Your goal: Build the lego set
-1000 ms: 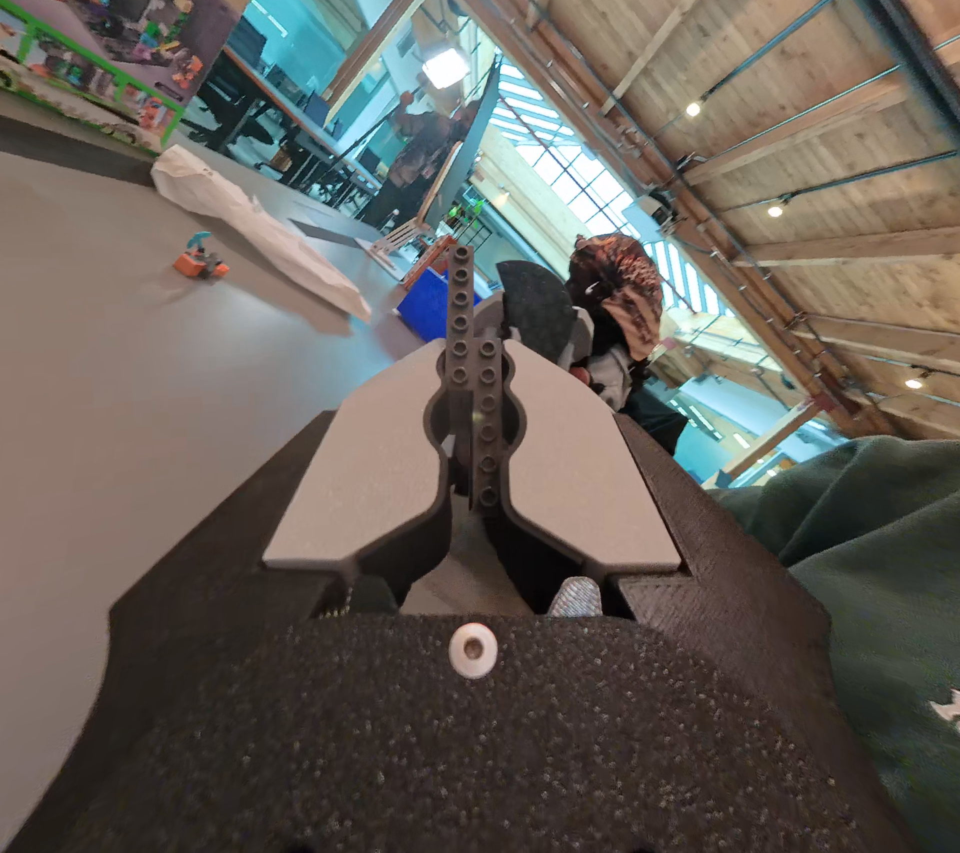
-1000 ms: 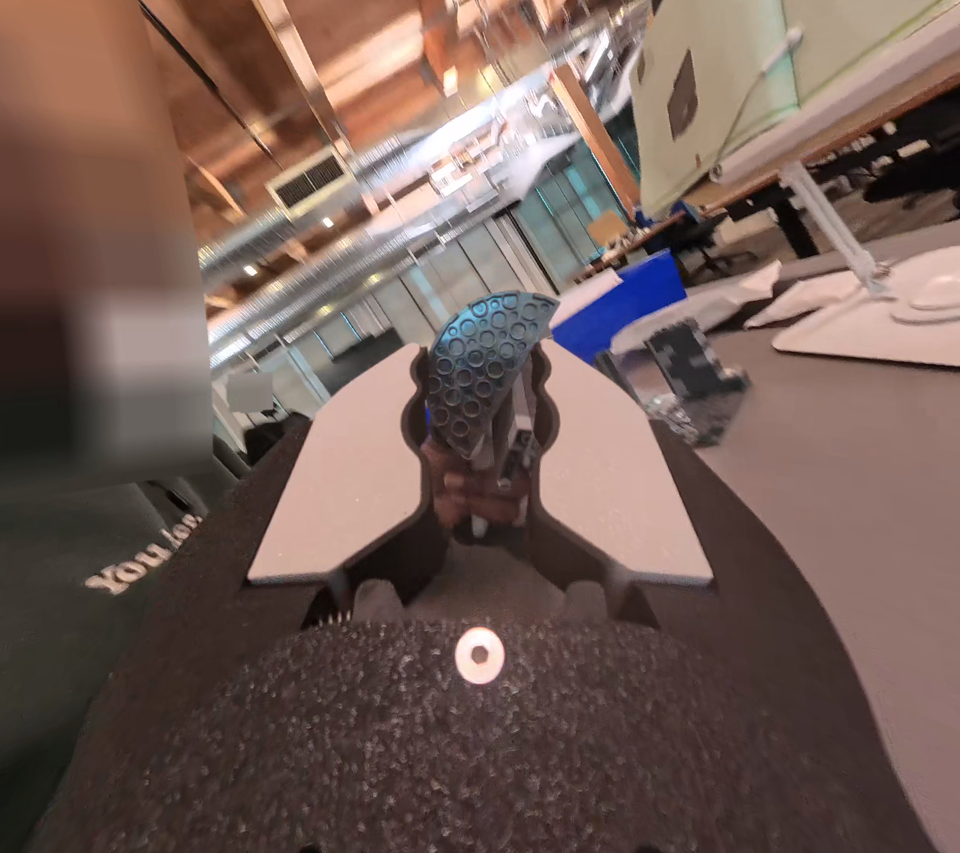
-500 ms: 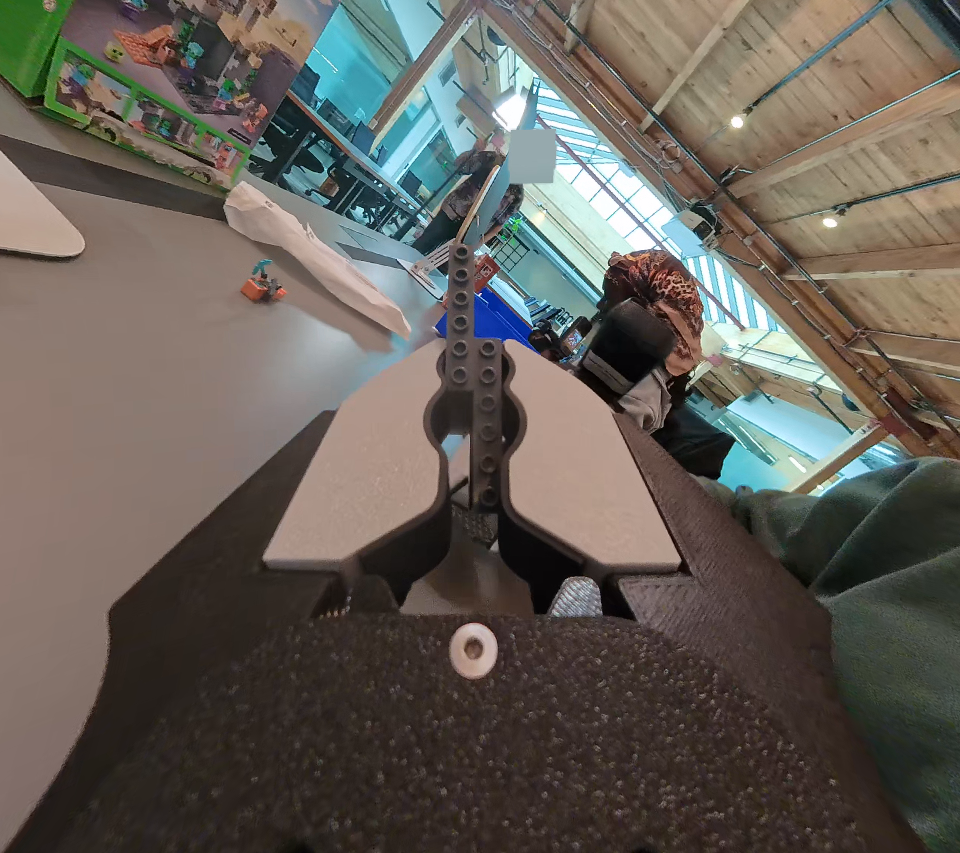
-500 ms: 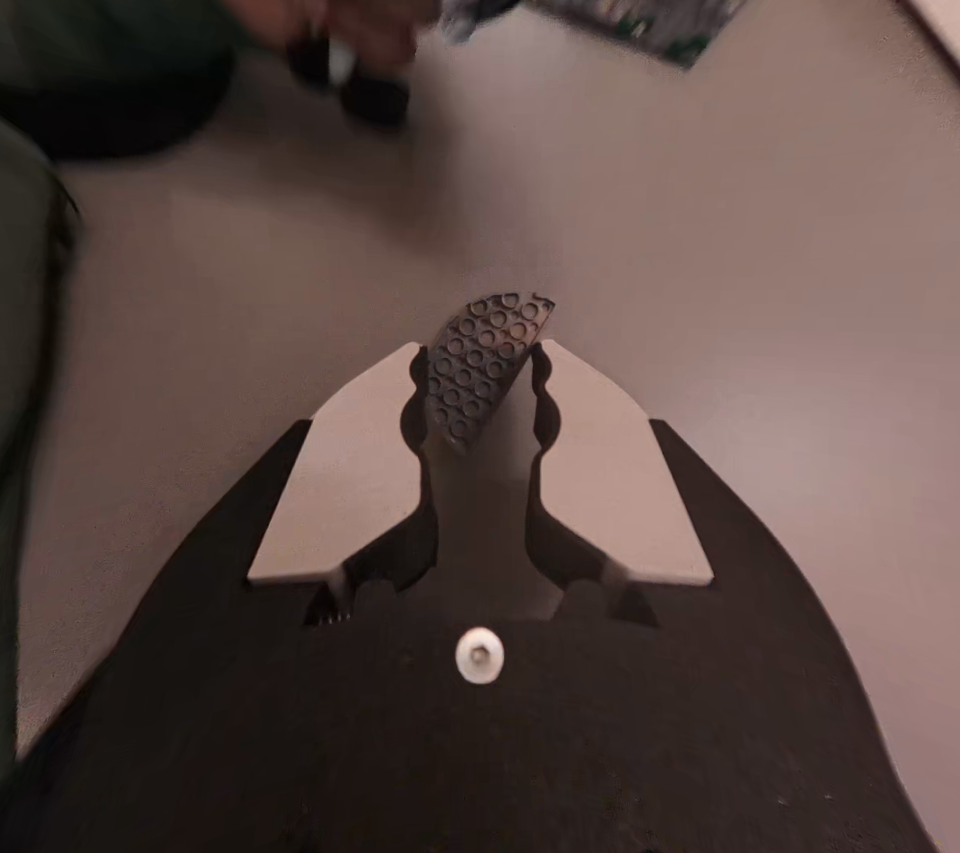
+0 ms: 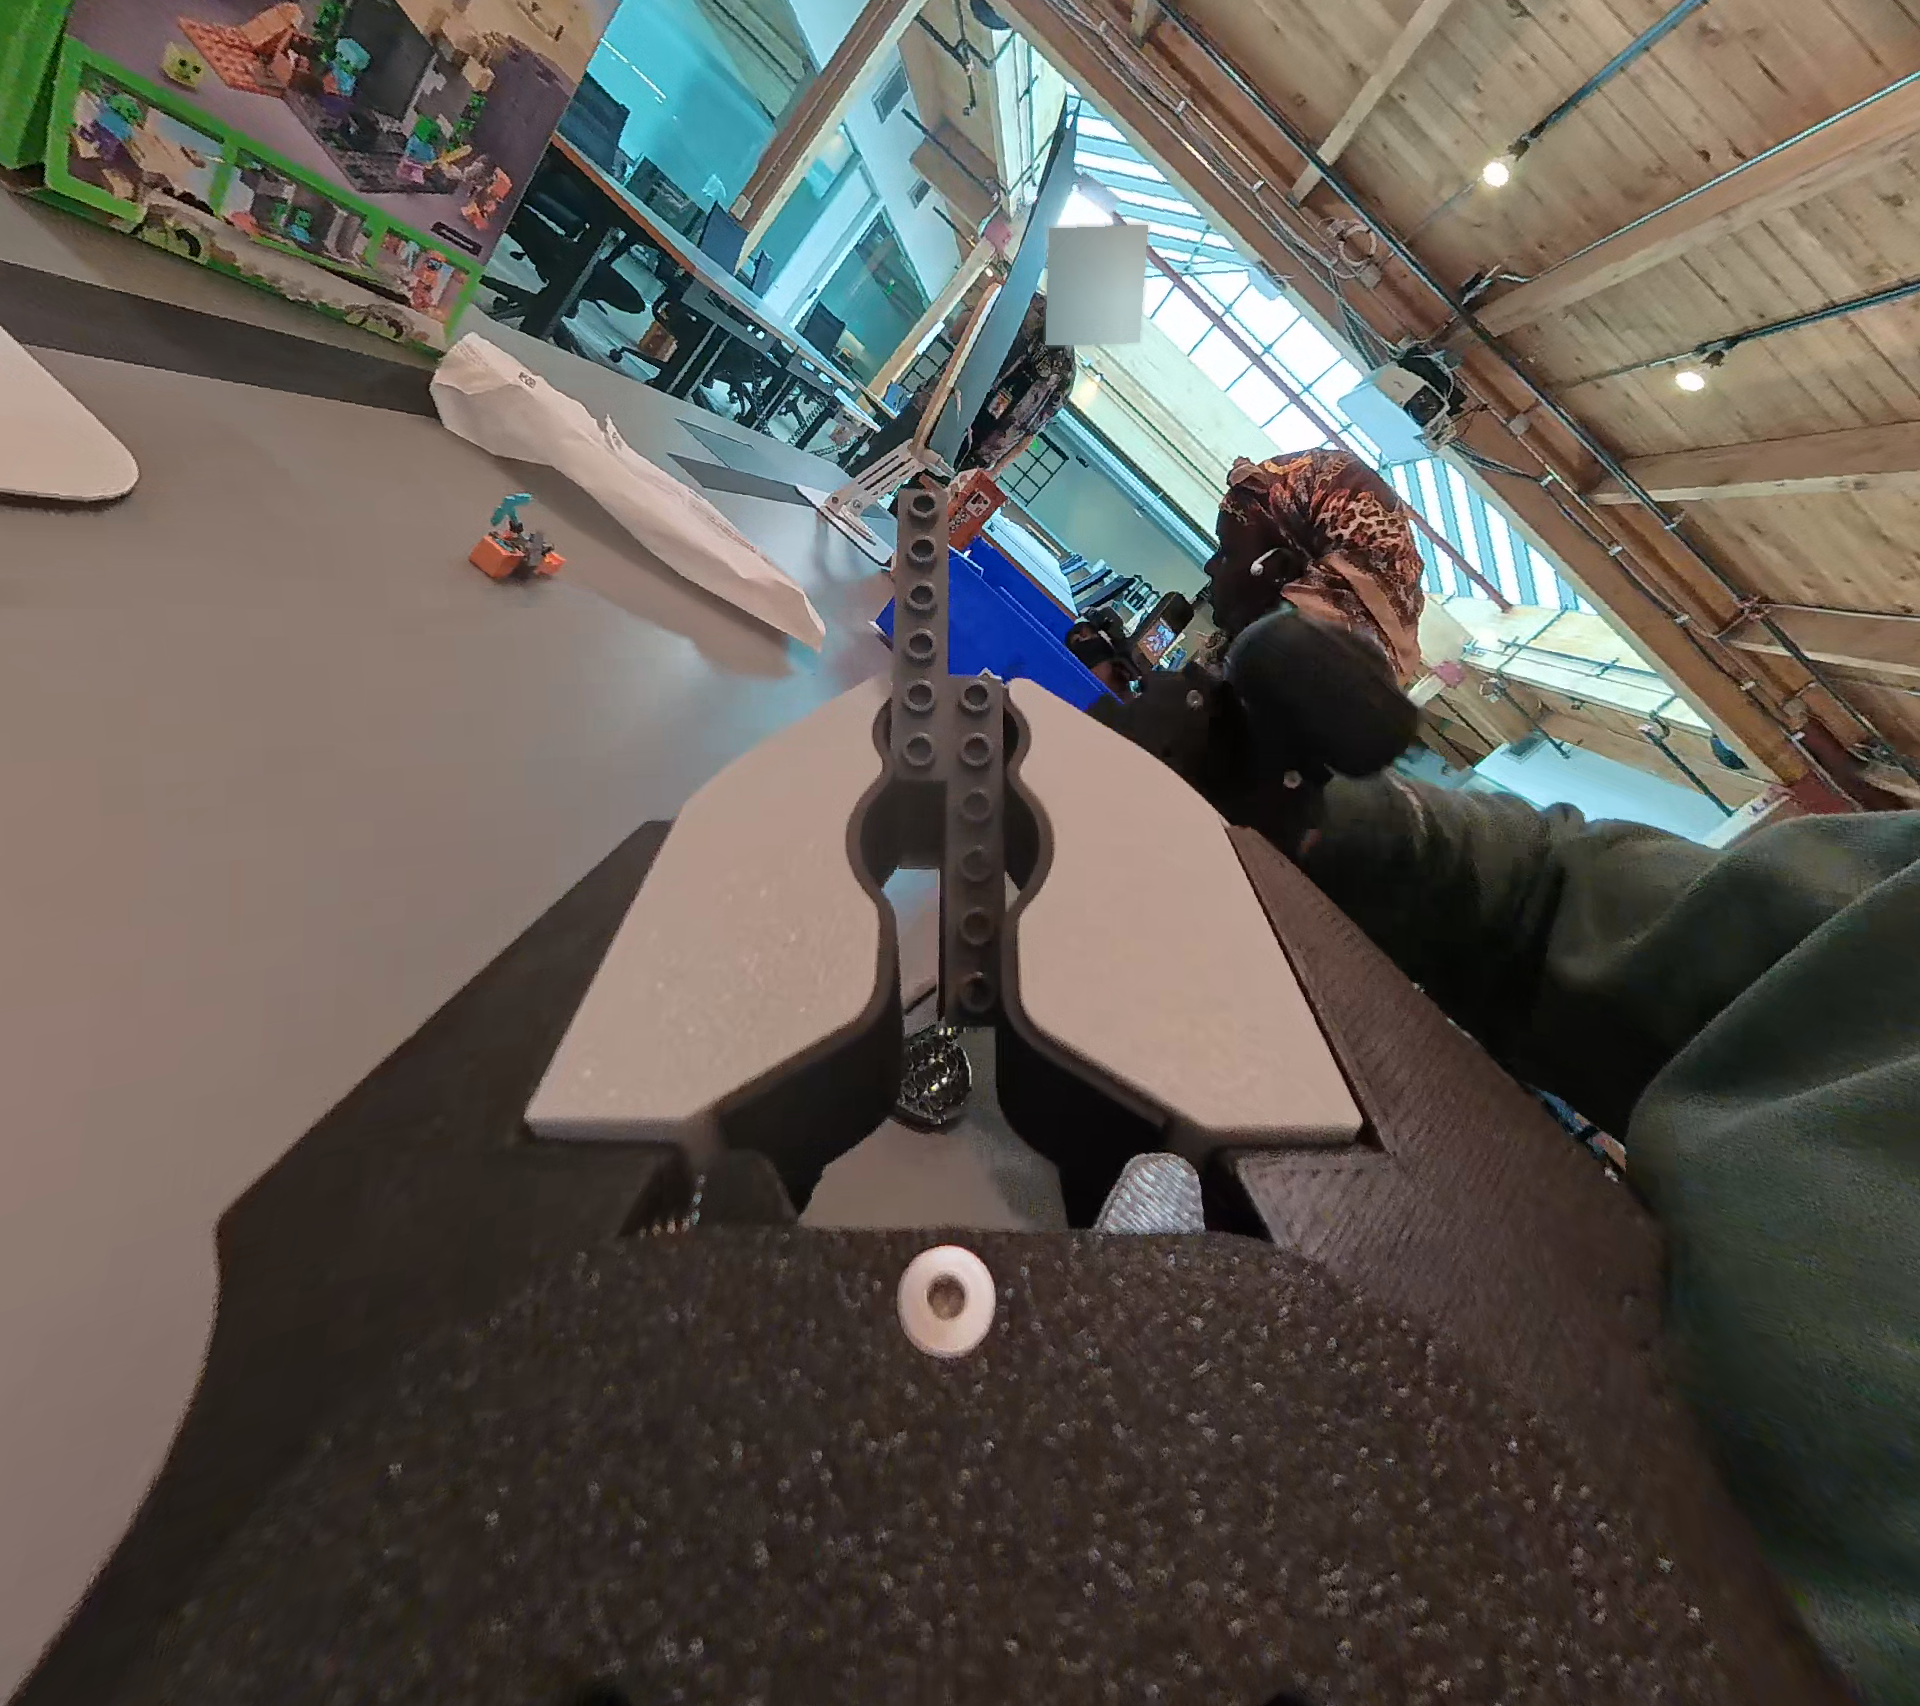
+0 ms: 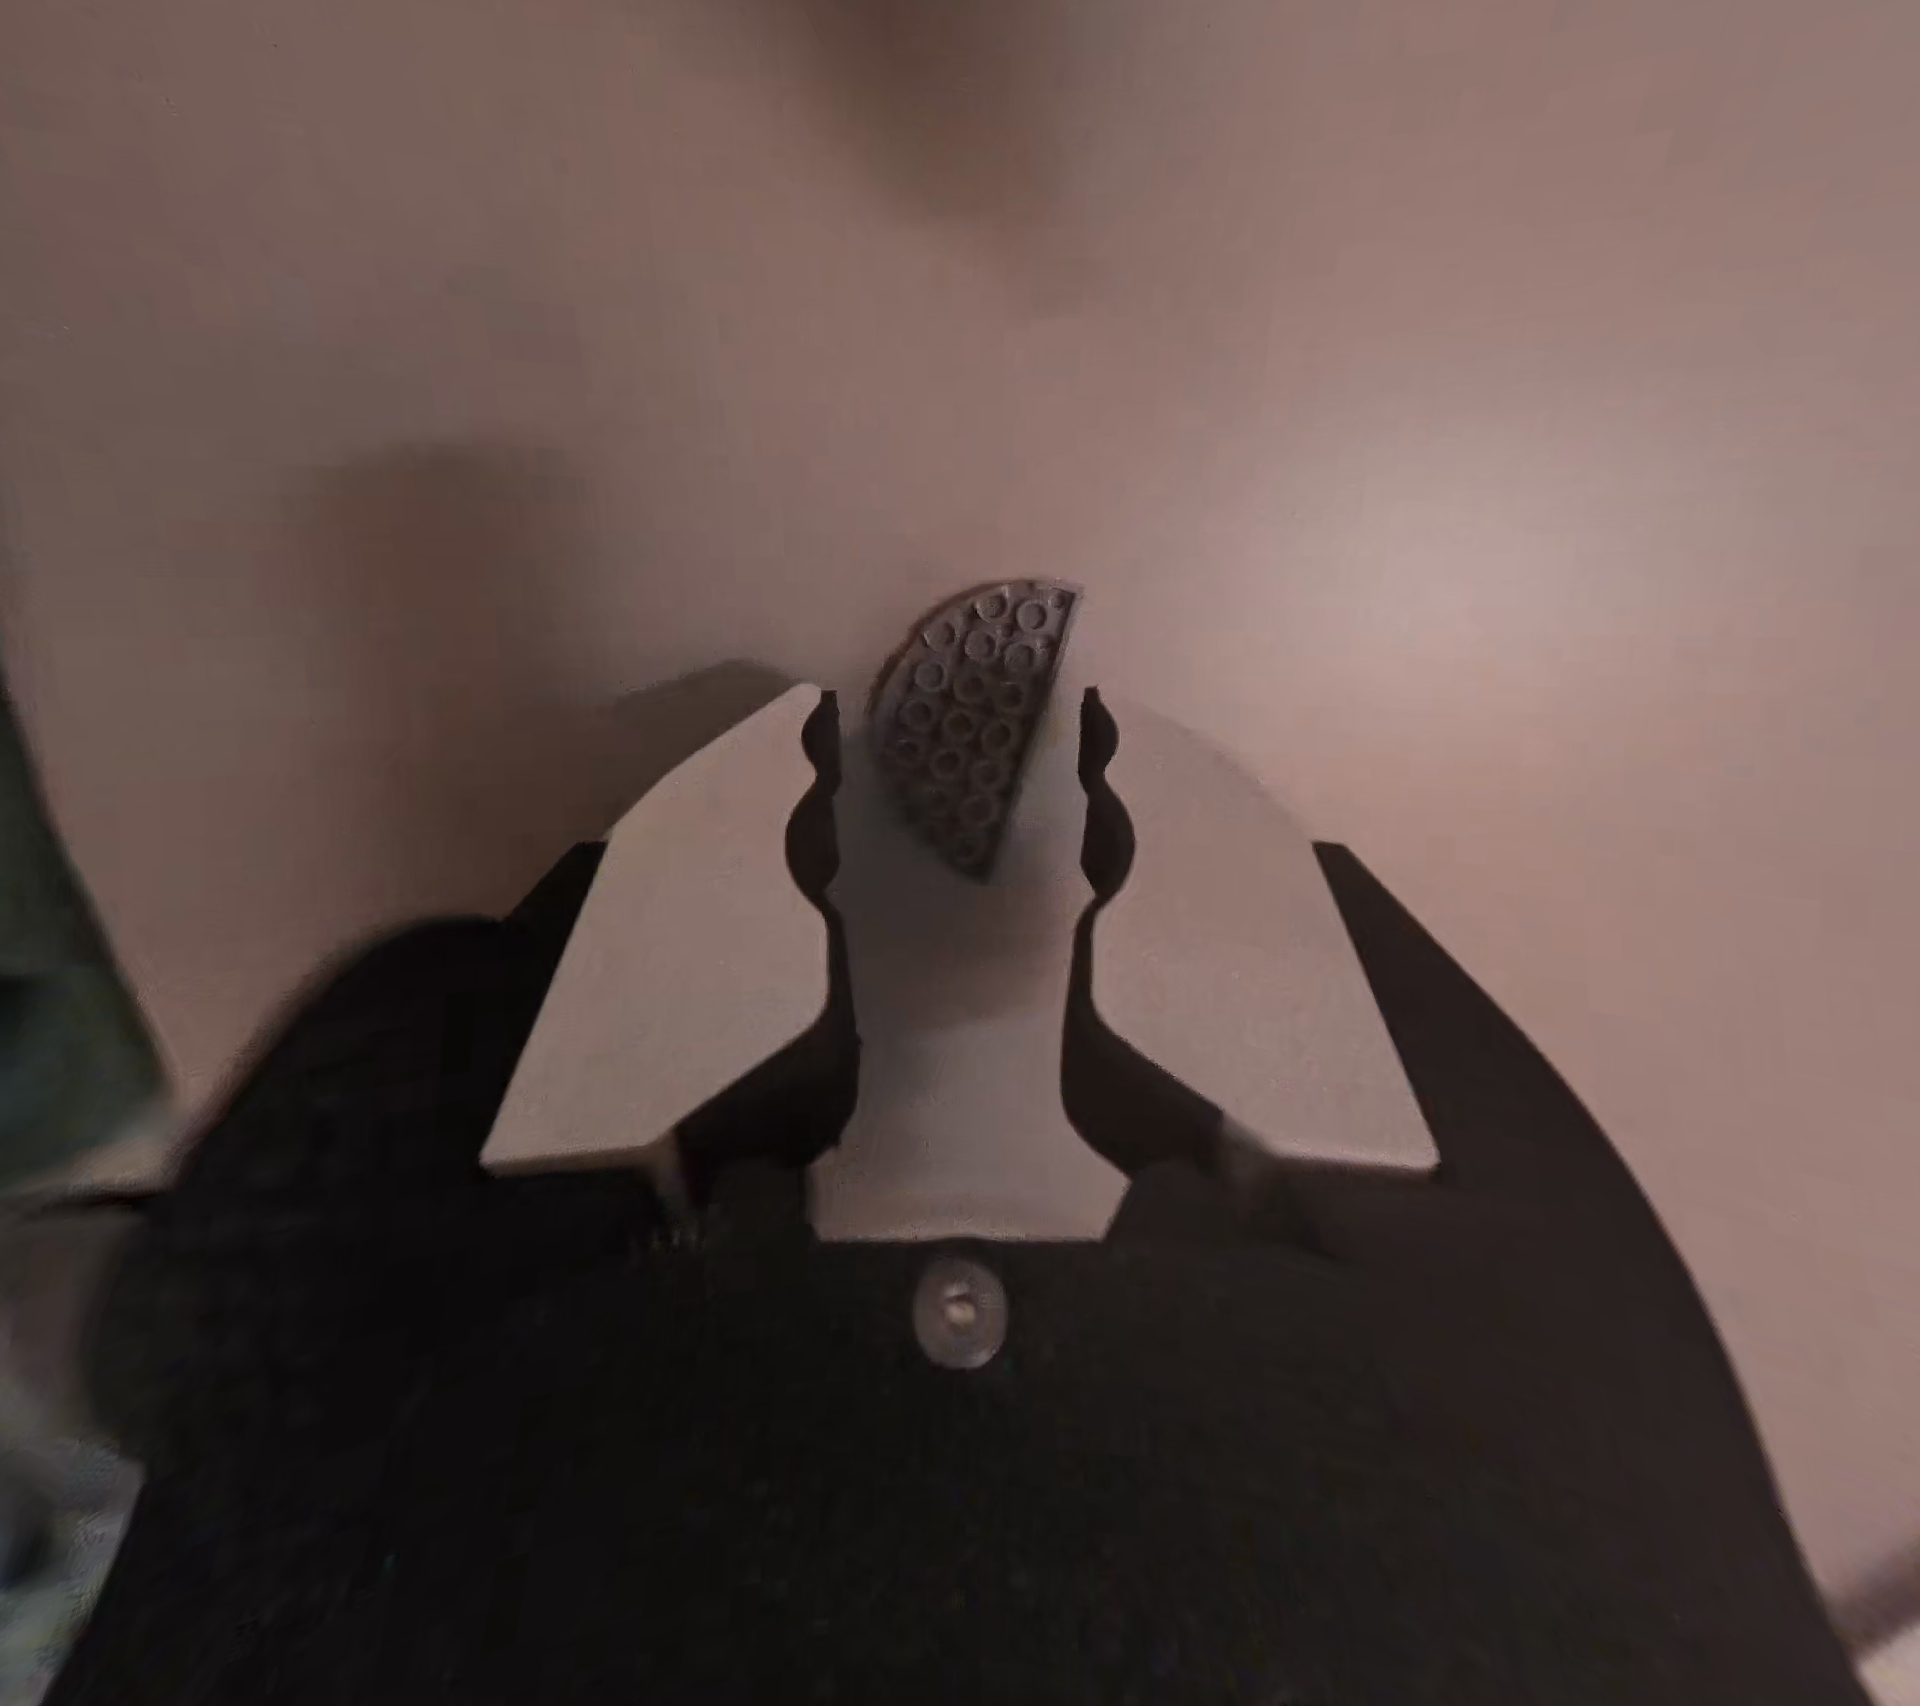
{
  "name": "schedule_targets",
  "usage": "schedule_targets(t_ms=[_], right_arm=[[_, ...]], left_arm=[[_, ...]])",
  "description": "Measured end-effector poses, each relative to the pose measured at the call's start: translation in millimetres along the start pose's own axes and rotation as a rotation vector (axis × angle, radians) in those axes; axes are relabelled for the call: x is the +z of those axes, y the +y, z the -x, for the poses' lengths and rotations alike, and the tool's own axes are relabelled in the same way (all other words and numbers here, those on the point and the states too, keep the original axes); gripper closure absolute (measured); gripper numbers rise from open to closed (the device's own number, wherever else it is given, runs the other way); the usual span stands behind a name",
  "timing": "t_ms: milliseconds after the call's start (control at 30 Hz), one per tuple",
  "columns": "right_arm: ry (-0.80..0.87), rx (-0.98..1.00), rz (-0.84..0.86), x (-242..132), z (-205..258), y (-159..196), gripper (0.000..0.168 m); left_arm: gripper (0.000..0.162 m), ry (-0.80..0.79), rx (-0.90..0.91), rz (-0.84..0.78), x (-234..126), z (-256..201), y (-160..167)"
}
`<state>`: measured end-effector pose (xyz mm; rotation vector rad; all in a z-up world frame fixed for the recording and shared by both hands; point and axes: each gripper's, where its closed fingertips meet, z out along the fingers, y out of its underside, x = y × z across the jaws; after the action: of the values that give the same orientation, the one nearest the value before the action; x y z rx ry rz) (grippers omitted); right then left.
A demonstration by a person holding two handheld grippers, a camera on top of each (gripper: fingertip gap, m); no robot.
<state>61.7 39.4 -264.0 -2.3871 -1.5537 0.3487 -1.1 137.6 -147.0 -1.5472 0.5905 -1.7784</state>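
Left claw [image 5: 940, 721] pinched on dark grey studded plates [image 5: 948, 757], two narrow strips offset side by side, longer one sticking out past the tips, studs facing the camera. Held up off the grey tabletop [image 5: 260, 773], tilted view.

Right claw [image 6: 954, 700] spread, pointed down at the tabletop [image 6: 1455, 409]. Half-round grey plate [image 6: 971, 721] between the fingers, underside tubes showing; gap visible on both sides, so not gripped. Resting on the tabletop or not: cannot tell, frame blurred.

Toward the far tabletop edge, in the left view: green set box [image 5: 270, 25], white paper bag [image 5: 623, 482], small orange build [image 5: 514, 550] near the bag. Green sleeve [image 5: 1662, 981] at right.
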Motion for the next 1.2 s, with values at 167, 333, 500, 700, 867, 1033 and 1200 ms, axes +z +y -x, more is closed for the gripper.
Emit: schedule_targets(t_ms=[167, 333, 500, 700, 867, 1033, 1200], right_arm=[[0.084, 0.31, -0.043, -1, 0, 4, 0.121], [0.084, 0.322, 0.04, 11, 2, 17, 0.123], [0.104, 0.258, 0.115, 11, -3, 20, 0.134], [0.115, 0.214, 0.13, 11, -4, 20, 0.136], [0.129, 0.198, -0.086, 11, -9, 14, 0.137], [0.043, 0.224, -0.869, -59, -13, -46, 0.137], [-0.146, 0.365, -1.448, -119, -18, -66, 0.137]], left_arm=[[0.148, 0.0, -0.004, -0.001, 1, 0, -1], [0.148, -0.002, -0.002, -0.006, -1, 0, -3], [0.148, -0.001, 0.001, -0.01, -2, 0, -5], [0.148, 0.004, -0.012, -0.014, -2, 1, -5], [0.148, 0.048, -0.006, -0.016, -2, -7, -4], [0.148, 0.142, -0.034, -0.072, -4, -23, -12], [0.148, 0.223, -0.062, -0.133, -2, -44, -17]])
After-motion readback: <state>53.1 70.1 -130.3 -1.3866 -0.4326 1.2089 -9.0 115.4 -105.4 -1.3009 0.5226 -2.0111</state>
